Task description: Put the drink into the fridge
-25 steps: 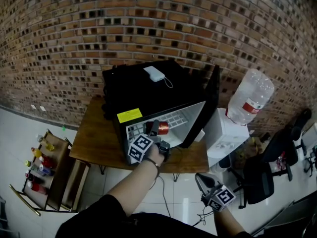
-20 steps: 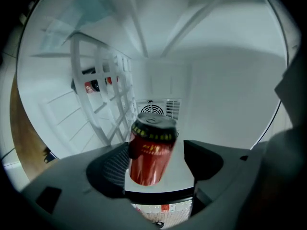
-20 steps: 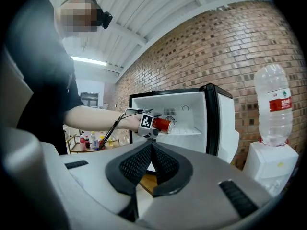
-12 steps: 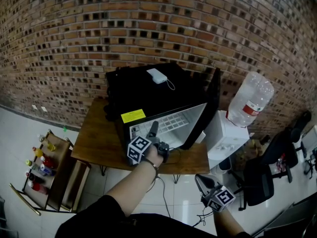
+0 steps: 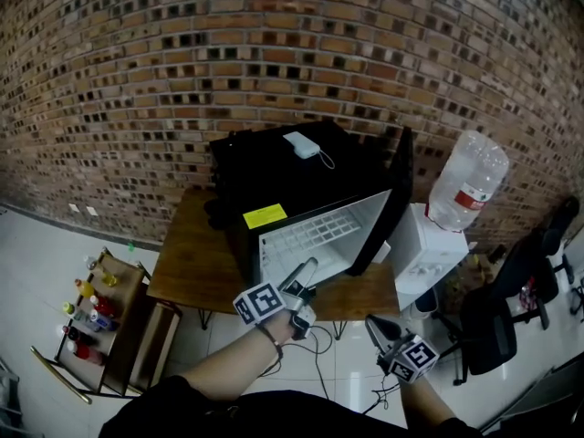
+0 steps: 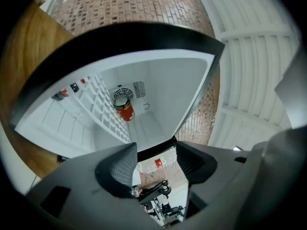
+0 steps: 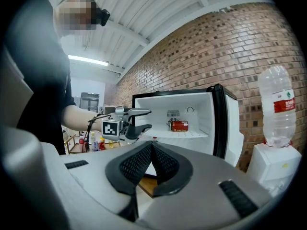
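The fridge (image 5: 274, 167) stands wide open on the wooden table (image 5: 196, 263), its door (image 5: 388, 199) swung out to the right, and there's the drink: the red can (image 7: 180, 125) lies on its side on the white wire shelf (image 7: 192, 134), far back in the compartment, just in front of the fan grille (image 7: 173, 113). Nothing is touching it. The left gripper (image 6: 156, 156) hangs outside the fridge, near the front edge of the table and level with the opening, rolled over to one side. Its jaws have just been closing a little, yet they stand apart with nothing between them, the can well beyond the tips. The grip is released, clean and empty. The right gripper (image 7: 151, 146) sits low and to the right, nearer the person than the table, and its two pads meet at the tips, clenched on nothing at all. From that side the whole lit white interior is in plain sight. On the fridge's black top rests a small white pack (image 5: 301, 144) with a cord, and a yellow label (image 5: 265, 215) sits at the front upper left corner. To the right of the table stands a white dispenser carrying a big clear water bottle (image 5: 465, 190). Far left on the floor, a low wooden rack (image 5: 144, 327) holds small bottles, and the brick wall (image 5: 274, 53) runs behind everything.
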Demonstrator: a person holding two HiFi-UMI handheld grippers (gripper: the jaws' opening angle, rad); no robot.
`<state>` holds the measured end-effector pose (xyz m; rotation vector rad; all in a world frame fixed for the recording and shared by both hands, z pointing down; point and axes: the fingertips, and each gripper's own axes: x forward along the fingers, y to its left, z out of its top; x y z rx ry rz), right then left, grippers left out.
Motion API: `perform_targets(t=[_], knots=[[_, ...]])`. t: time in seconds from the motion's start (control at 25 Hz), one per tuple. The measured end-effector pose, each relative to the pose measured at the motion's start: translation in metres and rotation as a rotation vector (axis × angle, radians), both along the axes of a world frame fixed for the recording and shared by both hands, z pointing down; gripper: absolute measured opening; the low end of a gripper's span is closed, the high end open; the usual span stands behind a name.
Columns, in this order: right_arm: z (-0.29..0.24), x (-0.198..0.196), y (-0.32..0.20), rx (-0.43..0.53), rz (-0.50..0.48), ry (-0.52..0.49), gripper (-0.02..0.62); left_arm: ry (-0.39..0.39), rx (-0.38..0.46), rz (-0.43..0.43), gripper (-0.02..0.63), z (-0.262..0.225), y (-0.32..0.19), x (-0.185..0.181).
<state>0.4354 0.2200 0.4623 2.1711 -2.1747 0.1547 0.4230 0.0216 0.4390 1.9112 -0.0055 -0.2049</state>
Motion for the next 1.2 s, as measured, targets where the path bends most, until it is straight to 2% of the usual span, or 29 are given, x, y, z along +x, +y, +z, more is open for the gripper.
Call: perform_targets(t=[0.12, 0.16, 0.2, 0.28, 0.4, 0.56, 0.76, 0.88, 1.0, 1.2], knots=[[-0.005, -0.019, -0.019, 0.010, -0.014, 0.003, 0.000, -0.006, 0.175, 0.087, 0.165, -0.012, 0.017, -0.041], [-0.007, -0.026, -0.026, 0.015, -0.017, 0.002, 0.000, -0.012, 0.258, 0.100, 0.156, -0.017, 0.017, -0.057], [-0.010, -0.032, -0.033, 0.022, -0.015, -0.003, 0.000, -0.020, 0.349, 0.104, 0.109, -0.022, 0.011, -0.075], [-0.015, -0.043, -0.046, 0.040, -0.004, -0.021, 0.000, -0.036, 0.529, 0.099, 0.064, -0.032, -0.007, -0.111], [-0.019, -0.066, -0.064, 0.059, 0.004, -0.044, 0.000, -0.063, 0.722, 0.114, 0.063, -0.040, -0.036, -0.165], [-0.024, -0.099, -0.090, 0.068, -0.018, -0.048, 0.000, -0.068, 0.930, 0.132, 0.000, -0.043, -0.057, -0.230], [-0.026, -0.141, -0.116, 0.095, -0.072, -0.127, 0.000, -0.083, 1.040, 0.218, 0.000, -0.018, -0.060, -0.307], [-0.020, -0.157, -0.126, 0.083, -0.106, -0.179, 0.000, -0.135, 1.080, 0.193, 0.000, -0.008, -0.073, -0.332], [-0.013, -0.170, -0.133, 0.058, -0.148, -0.168, 0.000, -0.178, 1.080, 0.158, 0.000, -0.003, -0.086, -0.350], [-0.022, -0.181, -0.140, 0.050, -0.182, -0.126, 0.000, -0.175, 1.085, 0.153, 0.000, -0.008, -0.086, -0.355]])
